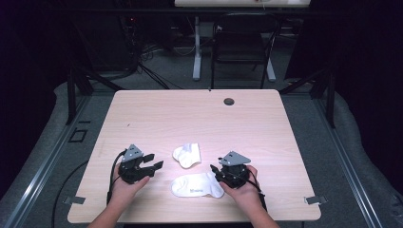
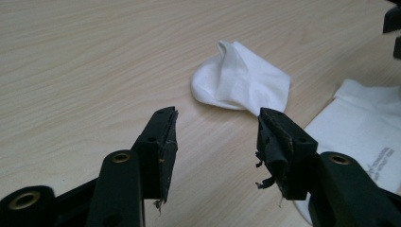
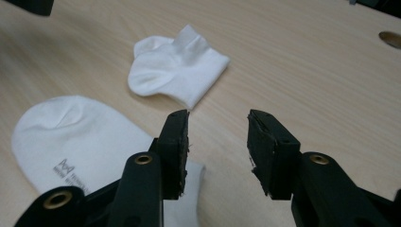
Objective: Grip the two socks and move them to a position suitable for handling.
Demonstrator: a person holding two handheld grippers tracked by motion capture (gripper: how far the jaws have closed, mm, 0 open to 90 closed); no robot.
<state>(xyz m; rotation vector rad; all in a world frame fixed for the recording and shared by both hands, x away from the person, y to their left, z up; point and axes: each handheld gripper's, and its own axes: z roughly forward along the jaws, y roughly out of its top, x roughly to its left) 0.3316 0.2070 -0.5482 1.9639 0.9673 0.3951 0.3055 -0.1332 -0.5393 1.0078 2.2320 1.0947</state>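
White flat sock (image 1: 197, 185) lies between 2 open, empty grippers.

A dim lab: bare table (image 1: 199, 114), cables (image 1: 142, 61), metal stands (image 1: 73, 85).

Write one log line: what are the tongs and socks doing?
left tongs: open, empty | right tongs: open, empty | flat sock: between hands | folded sock: behind it | table

Folded sock (image 1: 187, 155) set on table (image 1: 199, 114) at 11 o'clock from flat sock (image 1: 197, 185), apart; grommet (image 1: 229, 101) far off at 1 o'clock.
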